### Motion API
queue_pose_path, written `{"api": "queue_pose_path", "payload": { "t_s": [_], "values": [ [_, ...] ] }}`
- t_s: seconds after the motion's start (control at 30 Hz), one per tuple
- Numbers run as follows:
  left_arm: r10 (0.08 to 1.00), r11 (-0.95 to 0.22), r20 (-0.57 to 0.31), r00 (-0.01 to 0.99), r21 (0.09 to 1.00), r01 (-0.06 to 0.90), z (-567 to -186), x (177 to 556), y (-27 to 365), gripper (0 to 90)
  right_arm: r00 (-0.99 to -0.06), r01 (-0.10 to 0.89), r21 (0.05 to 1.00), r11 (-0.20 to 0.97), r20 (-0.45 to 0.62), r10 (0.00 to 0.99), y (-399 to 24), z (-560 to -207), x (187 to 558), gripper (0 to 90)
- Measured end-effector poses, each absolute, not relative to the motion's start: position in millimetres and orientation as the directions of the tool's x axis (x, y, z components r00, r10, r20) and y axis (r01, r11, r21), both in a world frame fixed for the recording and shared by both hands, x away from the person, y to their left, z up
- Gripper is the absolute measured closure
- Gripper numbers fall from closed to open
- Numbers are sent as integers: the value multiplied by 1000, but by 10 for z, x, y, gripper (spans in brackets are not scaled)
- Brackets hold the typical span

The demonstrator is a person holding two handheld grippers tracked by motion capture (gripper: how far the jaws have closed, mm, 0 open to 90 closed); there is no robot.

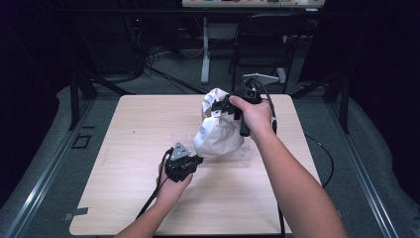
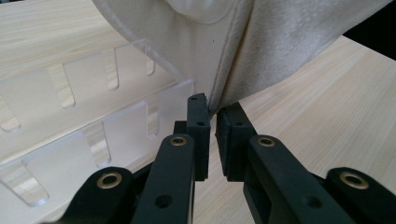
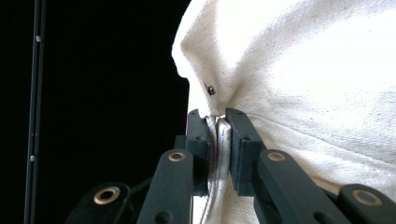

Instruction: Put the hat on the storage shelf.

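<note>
From the high view I have the white cloth bag (image 1: 218, 131) lifted off the table (image 1: 124, 163) over a clear slotted tray (image 1: 245, 154), my left gripper (image 2: 212, 109) pinching its lower corner and my right gripper (image 3: 217, 119) clamped on a top fold, keeping it stretched upright.
</note>
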State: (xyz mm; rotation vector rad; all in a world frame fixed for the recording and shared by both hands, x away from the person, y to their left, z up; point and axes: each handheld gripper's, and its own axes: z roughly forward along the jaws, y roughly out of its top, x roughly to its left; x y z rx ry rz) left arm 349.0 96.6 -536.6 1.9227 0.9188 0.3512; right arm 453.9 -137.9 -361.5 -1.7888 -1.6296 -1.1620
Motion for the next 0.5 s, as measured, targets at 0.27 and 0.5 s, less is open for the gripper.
{"api": "queue_pose_path", "payload": {
  "t_s": [0.27, 0.5],
  "values": [
    [740, -290, -95, 666, 848, 443, -5437, 3424, 952, 800, -67, 959, 213, -185, 809, 583, -1334, -3636, 4540, 663],
    [734, -305, -94, 673, 840, 450, -5458, 3323, 1131, 663, -108, 946, 270, -179, 785, 610, -1434, -3602, 4484, 586]
  ]
}}
